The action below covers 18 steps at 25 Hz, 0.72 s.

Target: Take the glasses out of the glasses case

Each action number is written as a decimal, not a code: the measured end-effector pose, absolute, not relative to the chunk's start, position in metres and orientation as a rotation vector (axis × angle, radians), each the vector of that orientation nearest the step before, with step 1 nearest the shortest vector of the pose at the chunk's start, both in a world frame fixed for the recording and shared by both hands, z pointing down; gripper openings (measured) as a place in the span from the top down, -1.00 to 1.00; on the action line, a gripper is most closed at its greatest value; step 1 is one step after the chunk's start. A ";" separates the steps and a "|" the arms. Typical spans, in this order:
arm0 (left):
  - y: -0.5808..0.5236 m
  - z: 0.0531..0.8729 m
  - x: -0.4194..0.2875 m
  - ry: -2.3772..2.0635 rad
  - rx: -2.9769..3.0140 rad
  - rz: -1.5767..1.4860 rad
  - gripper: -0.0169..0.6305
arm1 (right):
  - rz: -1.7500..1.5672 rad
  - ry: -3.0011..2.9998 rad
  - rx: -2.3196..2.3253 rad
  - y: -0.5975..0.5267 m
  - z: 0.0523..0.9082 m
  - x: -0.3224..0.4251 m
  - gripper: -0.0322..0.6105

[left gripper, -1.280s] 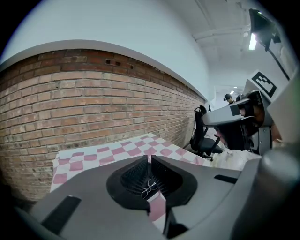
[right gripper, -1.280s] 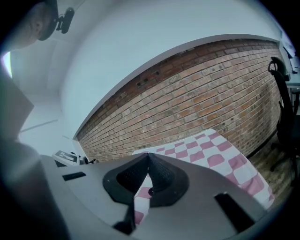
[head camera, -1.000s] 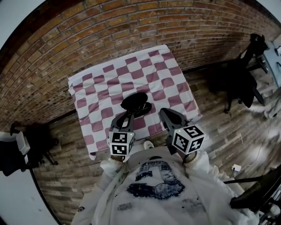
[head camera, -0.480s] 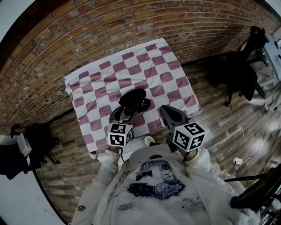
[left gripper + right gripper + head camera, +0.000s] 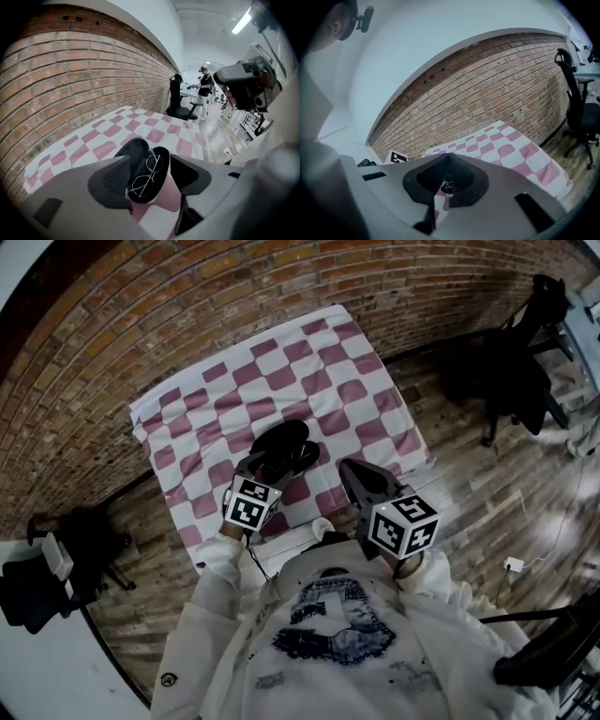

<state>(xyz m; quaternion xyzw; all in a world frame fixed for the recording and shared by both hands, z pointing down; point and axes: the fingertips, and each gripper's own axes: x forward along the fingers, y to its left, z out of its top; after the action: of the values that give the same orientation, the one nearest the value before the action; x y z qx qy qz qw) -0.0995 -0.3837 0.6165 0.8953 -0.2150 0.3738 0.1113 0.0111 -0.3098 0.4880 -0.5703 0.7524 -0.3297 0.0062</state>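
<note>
Moved since a second ago: left gripper (image 5: 269, 468) has dropped and tipped nose-down toward the case (image 5: 281, 448), and its jaws have just been opening. Right gripper (image 5: 350, 472) hasn't really budged.
Left gripper: spread wide, holding nothing. In the left gripper view the glasses (image 5: 146, 174) show in the gap between the jaws, but they're lower and further out, so the pads aren't on them.
Right gripper: clenched shut on nothing, hanging over the near edge of the cloth (image 5: 281, 381), off to the right of the case.
Where the glasses are: lying lenses-up in the right-hand half of the open case, toward the near side of the cloth. The other half of the shell is flopped open on the left, joined to it.
Direction from gripper: straight ahead of the left jaws and below them, pretty much centred. Left one is clearly nearer, right one is well apart.
Long axis: the lens-to-lens line runs away from the left gripper, leaning a bit right, same as the case. So the jaws sit across the short way of the frame, which looks like the handy way to pinch it.
Which way they point: can't tell the front from the arm side, the wire's too thin.
Next, my guess: the left gripper needs to go lower until the pads flank the frame, then close gently.
</note>
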 end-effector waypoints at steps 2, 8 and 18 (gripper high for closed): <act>-0.381 0.626 -0.095 -0.541 2.639 1.157 0.10 | -1.037 2.342 -1.791 -0.310 0.489 0.013 0.86; -0.387 0.651 -0.090 -0.433 2.664 1.294 0.17 | -1.035 2.338 -1.795 -0.311 0.488 0.009 0.86; -0.385 0.674 -0.079 -0.300 2.701 1.448 0.28 | -0.996 2.339 -1.822 -0.310 0.479 0.010 0.86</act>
<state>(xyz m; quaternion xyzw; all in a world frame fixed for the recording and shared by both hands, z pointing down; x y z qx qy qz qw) -0.0789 -0.3846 0.6739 0.8767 -0.0973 0.4701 0.0312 0.0102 -0.3102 0.4787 -0.5825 0.7479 -0.3183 0.0069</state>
